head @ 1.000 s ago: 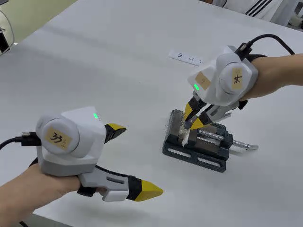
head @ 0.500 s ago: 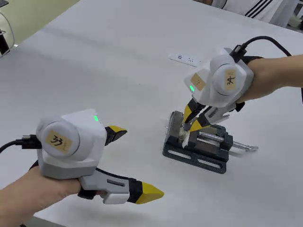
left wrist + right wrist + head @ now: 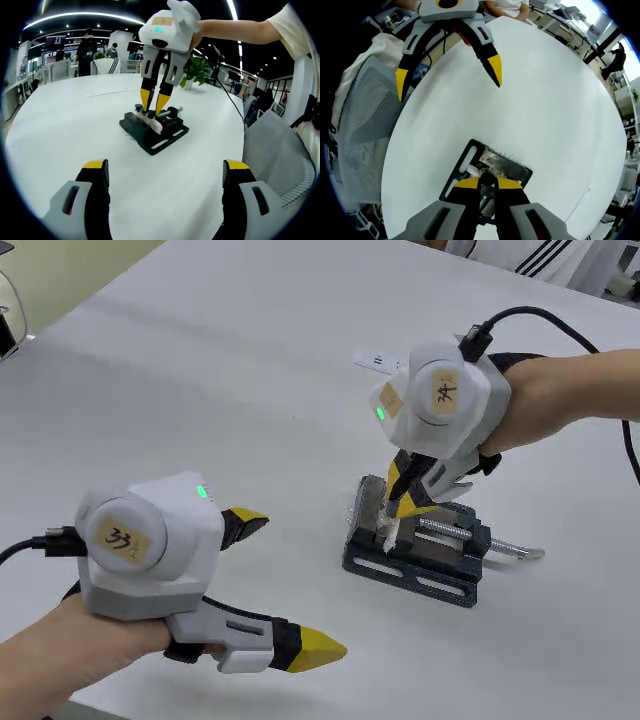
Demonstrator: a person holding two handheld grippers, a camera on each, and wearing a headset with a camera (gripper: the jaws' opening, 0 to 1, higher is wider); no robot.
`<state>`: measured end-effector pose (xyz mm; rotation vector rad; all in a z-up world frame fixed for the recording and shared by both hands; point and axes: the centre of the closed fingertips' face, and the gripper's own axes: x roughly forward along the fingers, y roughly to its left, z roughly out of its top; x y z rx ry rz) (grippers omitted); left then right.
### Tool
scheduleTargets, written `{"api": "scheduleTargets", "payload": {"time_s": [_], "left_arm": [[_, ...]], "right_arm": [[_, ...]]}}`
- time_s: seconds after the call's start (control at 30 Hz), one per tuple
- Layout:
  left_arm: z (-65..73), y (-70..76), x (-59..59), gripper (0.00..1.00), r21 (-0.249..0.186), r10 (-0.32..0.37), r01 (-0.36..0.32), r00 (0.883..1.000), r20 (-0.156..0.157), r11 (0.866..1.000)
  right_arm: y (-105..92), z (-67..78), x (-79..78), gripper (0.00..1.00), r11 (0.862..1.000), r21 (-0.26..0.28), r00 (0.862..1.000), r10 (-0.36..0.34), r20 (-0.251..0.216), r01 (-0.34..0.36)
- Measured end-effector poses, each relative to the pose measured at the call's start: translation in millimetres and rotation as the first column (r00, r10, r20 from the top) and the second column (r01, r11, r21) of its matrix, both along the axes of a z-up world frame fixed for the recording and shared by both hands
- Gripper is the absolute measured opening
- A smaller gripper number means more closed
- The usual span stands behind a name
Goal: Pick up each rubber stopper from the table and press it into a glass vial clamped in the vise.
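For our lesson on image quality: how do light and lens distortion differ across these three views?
Head view: even, soft light, faint shadow under the vise. Left gripper view: fisheye curves the table; ceiling light strip glares. Right gripper view: table bulges; top right is washed out.

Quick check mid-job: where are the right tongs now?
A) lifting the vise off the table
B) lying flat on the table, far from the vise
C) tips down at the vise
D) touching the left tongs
C: the right tongs point down into the vise, tips nearly together on what looks like a dark rubber stopper. The left tongs hang open, well apart from it.
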<state>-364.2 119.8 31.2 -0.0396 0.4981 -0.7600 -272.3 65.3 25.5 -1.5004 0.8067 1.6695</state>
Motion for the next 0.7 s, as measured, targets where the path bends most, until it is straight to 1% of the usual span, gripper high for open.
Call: {"api": "scheduleTargets", "payload": {"time_s": [0.03,0.1,0.17,0.23,0.27,0.3,0.37,0.4,0.43,0.47,0.5,0.53,0.57,0.6,0.63,0.7], "left_arm": [[-0.2,-0.1,0.0,0.94,0.0,-0.001,0.001,1.0,-0.001,1.0],[-0.1,-1.2,0.4,0.94,-0.001,-0.003,0.003,1.0,0.001,1.0],[0.0,-3.1,0.3,0.94,-0.002,-0.006,0.006,1.0,0.0,1.0],[0.0,-4.4,0.3,0.94,-0.001,-0.009,0.009,1.0,0.001,1.0],[0.1,-4.6,0.5,0.94,-0.001,-0.01,0.01,1.0,0.001,1.0],[0.8,-5.1,0.6,0.94,-0.003,-0.011,0.011,1.0,0.003,1.0],[1.2,-5.3,1.0,0.94,-0.005,-0.011,0.011,1.0,0.003,1.0],[1.3,-5.5,1.2,0.94,-0.005,-0.012,0.012,1.0,0.004,1.0],[1.4,-5.9,1.5,0.93,-0.004,-0.012,0.012,1.0,0.004,1.0],[1.8,-6.4,1.7,0.94,-0.005,-0.012,0.012,1.0,0.005,1.0],[1.7,-6.5,1.8,0.94,-0.006,-0.013,0.013,1.0,0.005,1.0],[1.6,-6.7,1.9,0.94,-0.006,-0.014,0.014,1.0,0.005,1.0],[1.2,-6.8,2.3,0.94,-0.005,-0.015,0.015,1.0,0.005,1.0],[1.1,-7.0,2.4,0.94,-0.004,-0.016,0.016,1.0,0.006,1.0],[1.1,-7.4,2.7,0.94,-0.006,-0.016,0.016,1.0,0.006,1.0],[1.3,-8.0,3.0,0.94,-0.007,-0.017,0.017,1.0,0.006,1.0]], "right_arm": [[-0.2,-0.1,0.1,0.05,1.0,-0.001,1.0,-0.015,0.001,0.015],[-0.6,0.0,-0.4,0.05,0.998,-0.007,0.998,-0.065,0.005,0.065],[0.7,-0.2,0.2,0.05,0.997,-0.014,0.997,-0.077,0.007,0.077],[1.1,0.3,0.5,0.04,0.993,-0.024,0.993,-0.114,0.009,0.115],[1.3,0.5,-0.6,0.04,0.993,-0.025,0.993,-0.115,0.011,0.115],[1.0,0.7,-1.2,0.04,0.99,-0.03,0.991,-0.134,0.013,0.135],[0.4,0.7,-1.5,0.04,0.989,-0.032,0.989,-0.144,0.015,0.144],[0.4,0.9,-1.3,0.04,0.985,-0.036,0.985,-0.171,0.015,0.171],[0.6,0.7,-1.3,0.04,0.985,-0.036,0.985,-0.17,0.016,0.171],[0.9,0.7,-0.9,0.04,0.978,-0.038,0.978,-0.206,0.015,0.207],[1.3,0.6,-0.7,0.04,0.974,-0.039,0.975,-0.223,0.014,0.223],[0.5,0.8,-1.3,0.04,0.975,-0.037,0.975,-0.22,0.015,0.22],[-0.5,0.9,-2.4,0.04,0.957,-0.04,0.958,-0.287,0.014,0.287],[-0.3,1.0,-2.6,0.04,0.947,-0.044,0.948,-0.318,0.014,0.319],[0.9,0.9,-2.1,0.04,0.954,-0.045,0.956,-0.295,0.015,0.295],[1.6,1.1,-2.1,0.04,0.952,-0.048,0.954,-0.301,0.017,0.301]]}}
